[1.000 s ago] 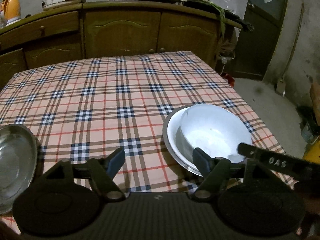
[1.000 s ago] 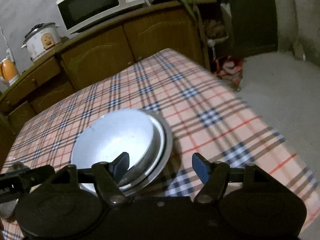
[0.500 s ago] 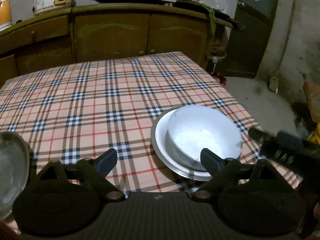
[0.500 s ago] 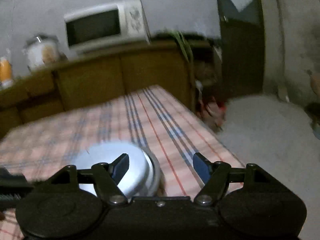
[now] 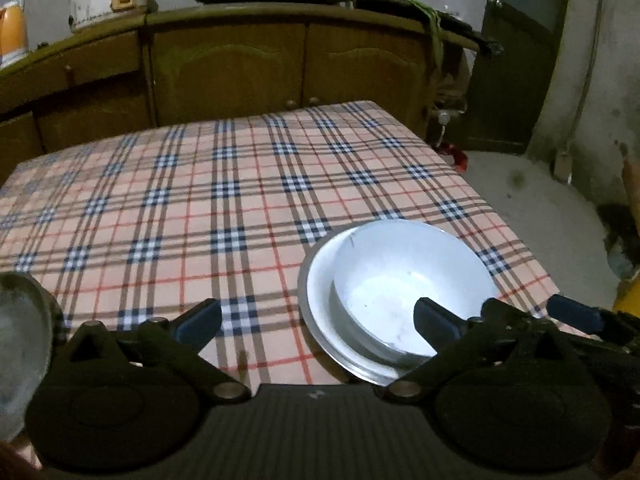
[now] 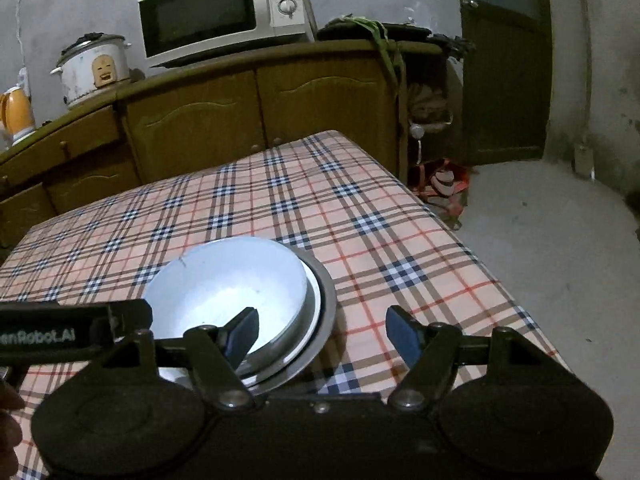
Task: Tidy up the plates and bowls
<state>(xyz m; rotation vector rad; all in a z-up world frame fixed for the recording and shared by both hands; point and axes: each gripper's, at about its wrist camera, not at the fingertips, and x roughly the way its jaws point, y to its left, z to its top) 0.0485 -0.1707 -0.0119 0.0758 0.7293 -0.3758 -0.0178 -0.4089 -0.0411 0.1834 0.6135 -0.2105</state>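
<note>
Sitting near the table's right front corner, the bowl [image 5: 412, 276] rests inside the plate [image 5: 316, 292], set toward the plate's right side, so a crescent of plate shows on the left. Both stand on the plaid cloth [image 5: 200, 208]. The left gripper [image 5: 316, 318] hangs over the cloth with its jaws spread wide, having just been opening, and nothing lies between them; its right finger [image 5: 434, 320] overlaps the bowl's near rim in the picture, though contact cannot be told. A second metal dish [image 5: 20, 340] lies at the far left edge. The right gripper [image 6: 322, 332] is also spread, empty; its left finger [image 6: 242, 330] sits over the bowl's near right rim, while its right finger [image 6: 402, 332] is over bare cloth beside the plate.
</note>
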